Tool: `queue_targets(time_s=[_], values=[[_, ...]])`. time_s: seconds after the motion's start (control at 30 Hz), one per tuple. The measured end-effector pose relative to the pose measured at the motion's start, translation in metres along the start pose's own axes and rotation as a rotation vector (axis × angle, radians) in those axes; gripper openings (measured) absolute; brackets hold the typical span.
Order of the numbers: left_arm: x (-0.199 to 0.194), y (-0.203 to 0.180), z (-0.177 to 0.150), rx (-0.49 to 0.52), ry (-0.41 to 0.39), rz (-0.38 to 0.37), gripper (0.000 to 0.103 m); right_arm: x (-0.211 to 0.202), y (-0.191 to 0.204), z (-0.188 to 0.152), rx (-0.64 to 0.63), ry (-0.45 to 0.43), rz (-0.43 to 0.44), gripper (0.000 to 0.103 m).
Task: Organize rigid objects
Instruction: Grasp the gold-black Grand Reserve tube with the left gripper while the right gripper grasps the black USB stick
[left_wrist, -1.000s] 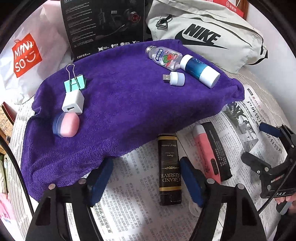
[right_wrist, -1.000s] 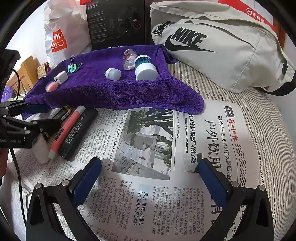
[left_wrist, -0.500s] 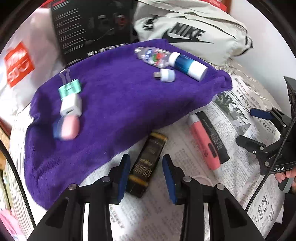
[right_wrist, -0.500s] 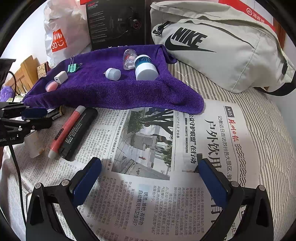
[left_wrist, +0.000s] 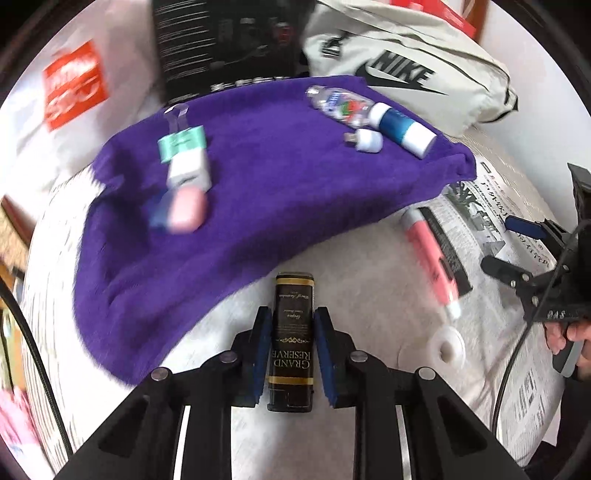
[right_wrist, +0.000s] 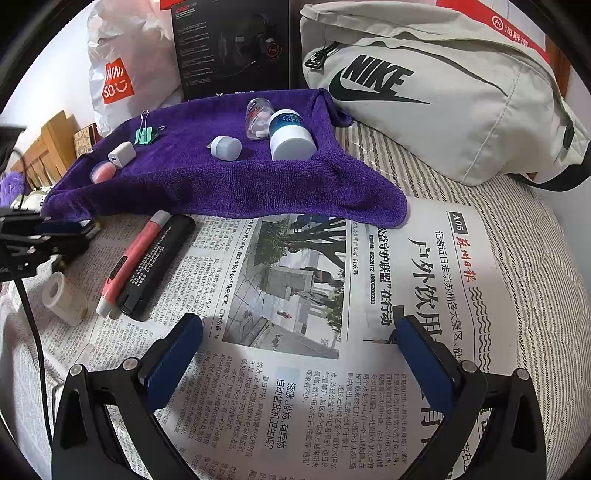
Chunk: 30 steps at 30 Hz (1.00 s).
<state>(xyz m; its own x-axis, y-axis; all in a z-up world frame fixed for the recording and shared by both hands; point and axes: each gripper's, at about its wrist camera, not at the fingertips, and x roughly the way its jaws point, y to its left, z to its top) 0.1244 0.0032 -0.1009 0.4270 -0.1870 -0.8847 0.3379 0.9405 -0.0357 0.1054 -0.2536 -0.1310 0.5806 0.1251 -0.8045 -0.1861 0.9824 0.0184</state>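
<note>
My left gripper (left_wrist: 289, 341) was clamped on the black Grand Reserve box (left_wrist: 292, 341), near the purple towel's (left_wrist: 280, 184) front edge — only the left wrist view showed that grip. My right gripper (right_wrist: 299, 354) was spread wide above the newspaper (right_wrist: 406, 295), holding nothing — its view caught the box mostly hidden.

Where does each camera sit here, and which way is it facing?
Left wrist: on the left gripper, looking along its fingers, shut on a black lighter, toward the purple towel; the right gripper and a hand show at right.
Right wrist: on the open right gripper, above newspaper, facing the towel; the left gripper shows at left.
Shared: towel, pink pen, tape roll, Nike bag.
</note>
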Motion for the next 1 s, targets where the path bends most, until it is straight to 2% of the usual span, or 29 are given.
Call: queue_targets(time_s=[0.1, 0.23, 0.33, 0.43, 0.53, 0.67, 0.73, 0.93, 1.0], values=[[-0.007, 0.004, -0.012, -0.030, -0.009, 0.016, 0.023, 0.000, 0.000, 0.000, 0.002, 0.004, 0.006, 0.103], [-0.005, -0.004, -0.016, -0.015, -0.032, 0.066, 0.024, -0.003, 0.000, 0.004, 0.013, 0.030, 0.027, 0.102], [-0.006, -0.004, -0.017, -0.031, -0.038, 0.075, 0.024, -0.012, 0.005, 0.010, 0.045, 0.029, 0.117, 0.102], [-0.008, -0.004, -0.023, -0.041, -0.045, 0.079, 0.023, -0.021, 0.019, 0.018, 0.024, 0.006, 0.158, 0.102], [-0.013, 0.000, -0.030, -0.057, -0.053, 0.071, 0.023, -0.018, 0.033, 0.027, -0.011, 0.012, 0.124, 0.102], [-0.017, 0.005, -0.038, -0.088, -0.060, 0.062, 0.023, 0.000, 0.044, 0.036, -0.033, 0.049, 0.109, 0.095], [-0.020, 0.007, -0.043, -0.096, -0.064, 0.069, 0.023, 0.010, 0.049, 0.038, -0.051, 0.066, 0.068, 0.094], [-0.025, 0.014, -0.054, -0.135, -0.084, 0.067, 0.023, 0.020, 0.063, 0.045, -0.057, 0.085, 0.074, 0.094], [-0.025, 0.013, -0.055, -0.132, -0.088, 0.071, 0.023, 0.025, 0.074, 0.045, -0.098, 0.091, 0.044, 0.089]])
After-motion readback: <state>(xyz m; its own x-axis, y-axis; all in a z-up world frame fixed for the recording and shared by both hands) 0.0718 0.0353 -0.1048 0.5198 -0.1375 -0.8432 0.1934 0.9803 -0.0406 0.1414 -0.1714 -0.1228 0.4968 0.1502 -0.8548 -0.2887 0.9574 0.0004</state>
